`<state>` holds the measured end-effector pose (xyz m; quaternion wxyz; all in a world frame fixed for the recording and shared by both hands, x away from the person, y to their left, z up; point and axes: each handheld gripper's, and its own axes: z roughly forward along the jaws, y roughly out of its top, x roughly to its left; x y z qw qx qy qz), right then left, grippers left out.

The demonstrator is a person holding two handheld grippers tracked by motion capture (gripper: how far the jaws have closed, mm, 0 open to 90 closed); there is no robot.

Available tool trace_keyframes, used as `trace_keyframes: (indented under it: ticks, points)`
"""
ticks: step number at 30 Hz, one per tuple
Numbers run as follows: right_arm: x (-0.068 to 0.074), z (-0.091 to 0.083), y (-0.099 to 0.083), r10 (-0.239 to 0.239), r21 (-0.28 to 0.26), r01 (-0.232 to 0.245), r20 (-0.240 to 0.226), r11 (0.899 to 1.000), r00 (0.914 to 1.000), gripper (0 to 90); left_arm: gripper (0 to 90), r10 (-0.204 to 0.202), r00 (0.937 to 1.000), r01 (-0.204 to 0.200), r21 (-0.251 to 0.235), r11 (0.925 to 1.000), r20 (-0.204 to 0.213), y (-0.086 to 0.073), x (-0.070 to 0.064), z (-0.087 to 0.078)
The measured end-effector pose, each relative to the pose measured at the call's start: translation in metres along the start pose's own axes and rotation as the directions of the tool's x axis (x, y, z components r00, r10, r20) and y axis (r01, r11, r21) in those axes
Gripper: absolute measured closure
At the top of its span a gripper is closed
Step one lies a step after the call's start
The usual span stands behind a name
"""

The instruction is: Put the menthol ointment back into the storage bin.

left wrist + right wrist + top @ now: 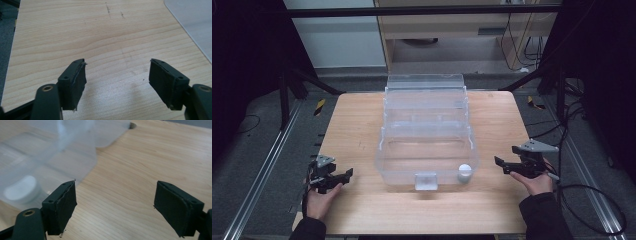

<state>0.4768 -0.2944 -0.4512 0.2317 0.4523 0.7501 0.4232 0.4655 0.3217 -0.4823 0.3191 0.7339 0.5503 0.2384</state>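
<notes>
The clear plastic storage box [427, 135], long and lidless with stepped sections rising toward the far edge, stands on the middle of the light wooden table [357, 125], running from near the front edge back almost to the far edge. Inside its nearest section, in the front right corner, sits a small white round cap-like object [464, 172]; what it is exactly cannot be told. A clear latch tab [426, 181] hangs at the middle of the box's front wall. The left claw [343, 176], held in the person's left hand [319, 200], rests near the front left corner of the table, well apart from the box, with its jaws pointing toward the box. In the left gripper view its two black padded jaws stand wide apart over bare wood, with nothing between them, and a rounded edge of the box [192, 22] shows at the upper right. The right claw [502, 165], held in the person's right hand [538, 182], sits near the right edge of the table, near the box's front right corner but not touching it. In the right gripper view its jaws are likewise spread wide and hold nothing; the box wall [62, 152] and the white object [22, 190] behind it lie just beyond the left jaw.
</notes>
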Motion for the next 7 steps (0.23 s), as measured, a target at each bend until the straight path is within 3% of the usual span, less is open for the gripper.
trace_keyframes:
  ticks: [4,7]
  points:
    - [-0.008,0.002,-0.013,0.045,0.016,-0.045,0.027,0.999,0.9986,16.9,23.9,-0.009,0.9998,0.009,-0.004,1.0,-0.017,0.0,0.002,0.001]
    - [-0.012,0.002,-0.019,0.053,0.021,-0.054,0.044,0.998,0.9976,16.0,22.3,-0.018,0.9995,0.018,-0.012,0.9998,-0.025,0.0,0.004,0.0]
